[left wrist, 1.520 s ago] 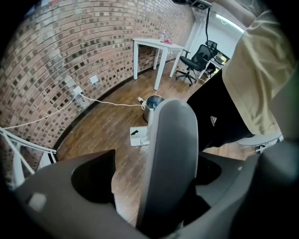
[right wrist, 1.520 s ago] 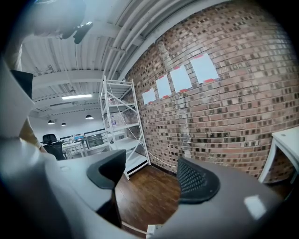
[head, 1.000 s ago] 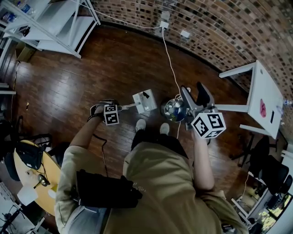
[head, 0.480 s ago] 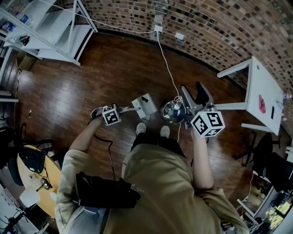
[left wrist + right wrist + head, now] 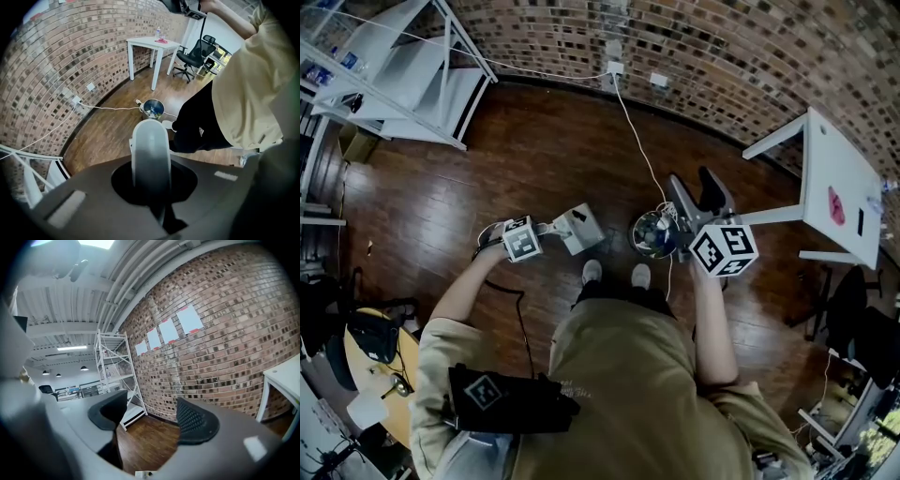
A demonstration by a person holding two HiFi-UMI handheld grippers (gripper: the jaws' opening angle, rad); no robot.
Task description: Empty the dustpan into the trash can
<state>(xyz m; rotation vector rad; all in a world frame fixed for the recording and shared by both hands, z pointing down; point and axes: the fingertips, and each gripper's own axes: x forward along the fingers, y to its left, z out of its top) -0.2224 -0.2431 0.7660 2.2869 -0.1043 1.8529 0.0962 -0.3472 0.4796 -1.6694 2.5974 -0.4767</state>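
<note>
Has raised the pale grey plastic dustpan slightly off the dark wooden floor since a second ago, by the look of it, with the pan now angled rather than flat. Grips its rounded handle in the left gripper, jaws pressed tight onto it. Holds the right gripper roughly level beside the small round metal trash can, jaws somewhat apart after just closing a little, nothing between them. Keeps the dustpan just left of the can, near but not over it. Suggests the pickup is done. Still needs carrying across and tipping over the rim.
</note>
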